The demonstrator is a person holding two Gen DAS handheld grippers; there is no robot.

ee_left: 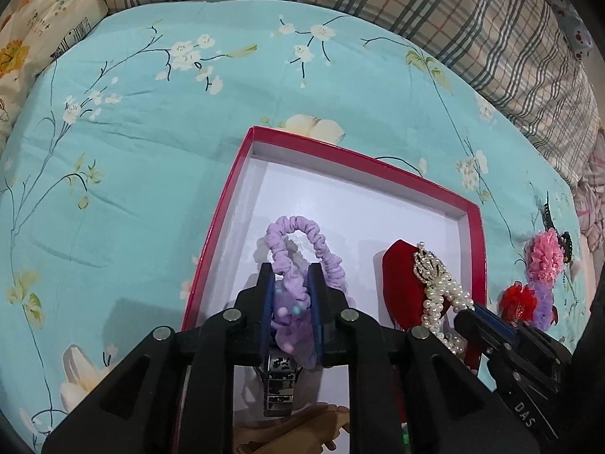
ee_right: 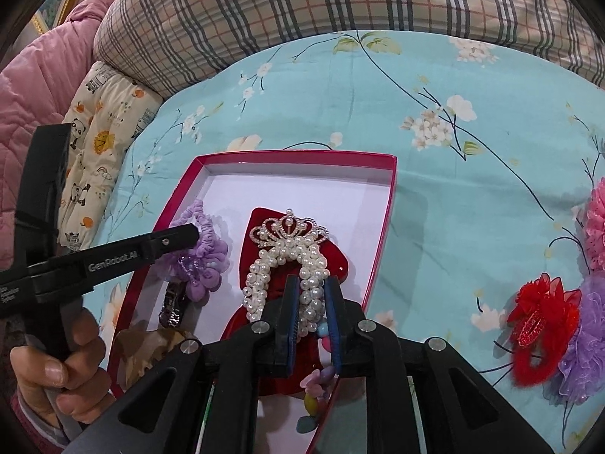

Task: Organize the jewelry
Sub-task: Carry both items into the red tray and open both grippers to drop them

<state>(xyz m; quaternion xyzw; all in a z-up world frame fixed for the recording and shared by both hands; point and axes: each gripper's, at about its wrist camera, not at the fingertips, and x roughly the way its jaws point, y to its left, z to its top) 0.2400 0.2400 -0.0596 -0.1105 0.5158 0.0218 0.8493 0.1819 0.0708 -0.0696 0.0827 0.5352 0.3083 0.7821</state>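
Observation:
A red box with a white floor [ee_left: 477, 249] [ee_right: 389, 204] lies on the bed. My left gripper [ee_left: 291, 276] is shut on a purple scrunchie [ee_left: 302, 234] over the box's left part; the scrunchie also shows in the right wrist view [ee_right: 206, 261]. My right gripper [ee_right: 312, 287] is shut on a white pearl hair tie [ee_right: 287, 265] above a red velvet bow with a small crown [ee_right: 289, 229]. The pearl tie and bow show in the left wrist view [ee_left: 442, 295]. A metal watch band [ee_left: 280, 382] lies under the left gripper.
Red [ee_right: 540, 317], purple [ee_right: 586, 336] and pink [ee_right: 597, 227] hair flowers lie on the blue floral sheet right of the box. A plaid pillow [ee_right: 340, 0] runs along the far side. A cartoon cushion [ee_right: 102, 143] sits at left. Colourful beads [ee_right: 314, 386] lie at the box's near edge.

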